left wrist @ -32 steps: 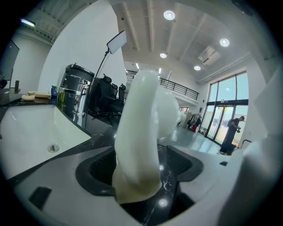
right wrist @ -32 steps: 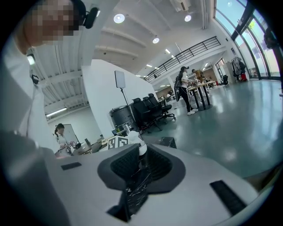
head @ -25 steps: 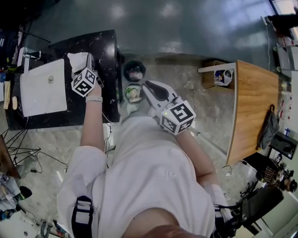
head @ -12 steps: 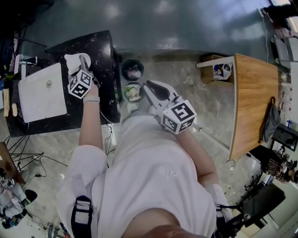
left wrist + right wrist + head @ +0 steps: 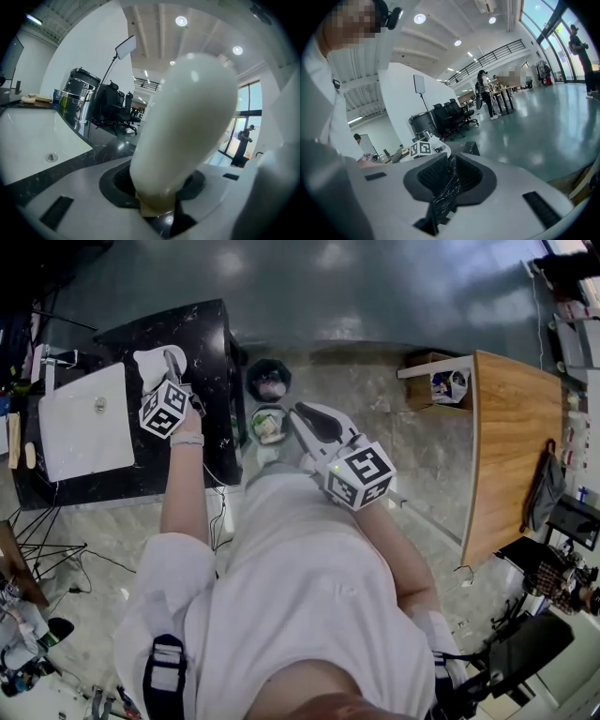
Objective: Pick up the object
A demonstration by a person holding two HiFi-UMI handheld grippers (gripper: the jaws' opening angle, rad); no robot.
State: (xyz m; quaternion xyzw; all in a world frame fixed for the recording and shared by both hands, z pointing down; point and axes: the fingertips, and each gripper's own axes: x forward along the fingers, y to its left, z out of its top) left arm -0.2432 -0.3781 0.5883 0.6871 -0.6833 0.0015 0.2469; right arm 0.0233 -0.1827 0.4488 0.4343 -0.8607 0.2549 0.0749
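A smooth white oblong object (image 5: 150, 360) with a tan base stands on the black counter (image 5: 211, 343). In the left gripper view the white object (image 5: 187, 126) fills the middle, seated in the dark pad notch. My left gripper (image 5: 169, 362) reaches over the counter. Its jaws have just been closing with the object between them, and the pads press on it. My right gripper (image 5: 314, 423) hangs in front of my body over the floor. Its ribbed black pads (image 5: 440, 187) meet with nothing between them.
A white sink basin (image 5: 84, 418) is set in the counter left of the object. Two round bins (image 5: 270, 382) (image 5: 268, 426) stand on the floor beside the counter. A wooden table (image 5: 511, 446) stands at the right. Cables and tripod legs lie at lower left.
The left gripper stays at the white object, and its jaws look narrower around it. The right gripper has not moved.
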